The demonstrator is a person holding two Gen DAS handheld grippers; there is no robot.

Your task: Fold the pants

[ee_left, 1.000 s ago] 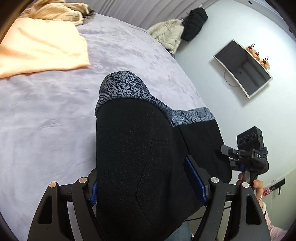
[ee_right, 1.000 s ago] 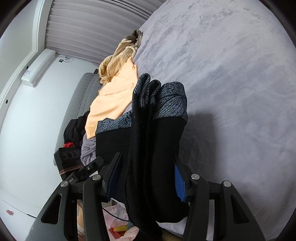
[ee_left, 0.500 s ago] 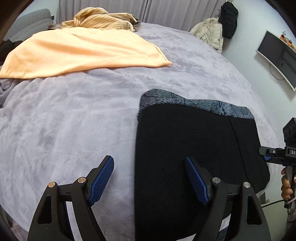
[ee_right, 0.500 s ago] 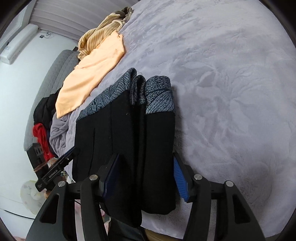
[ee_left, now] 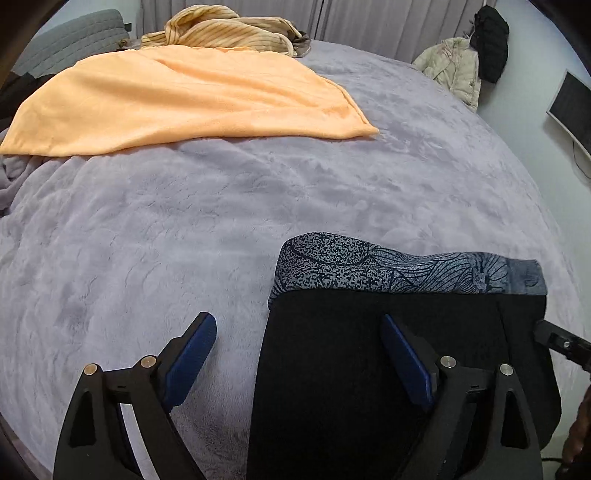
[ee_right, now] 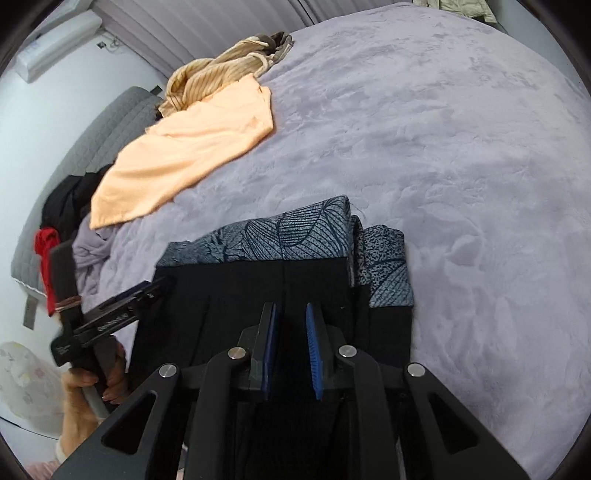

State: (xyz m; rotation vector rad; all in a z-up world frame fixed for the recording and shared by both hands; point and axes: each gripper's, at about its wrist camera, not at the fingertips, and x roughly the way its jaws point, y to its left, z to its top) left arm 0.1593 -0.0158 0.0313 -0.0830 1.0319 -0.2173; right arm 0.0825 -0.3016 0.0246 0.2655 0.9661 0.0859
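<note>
The black pants (ee_left: 369, 350) with a grey leaf-patterned band (ee_left: 406, 273) lie folded on the lilac bed cover (ee_left: 184, 240), near its front edge. They also show in the right wrist view (ee_right: 240, 295), with the band (ee_right: 288, 236) on the far side. My left gripper (ee_left: 299, 343) is open and empty, its left finger over the bed cover and its right finger over the pants. My right gripper (ee_right: 290, 332) hovers over the black fabric with the jaws narrowed to a small gap; no fabric shows between the pads.
An orange blanket (ee_left: 177, 99) and a striped tan garment (ee_left: 221, 33) lie at the far side of the bed. Jackets (ee_left: 465, 62) hang at the far right wall beside a wall screen (ee_left: 572, 110). Dark and red clothes (ee_right: 55, 221) are piled beside a grey headboard.
The pants went from hanging in both grippers to lying flat on the bed. My left gripper let go and drew back; my right gripper's jaws narrowed.
</note>
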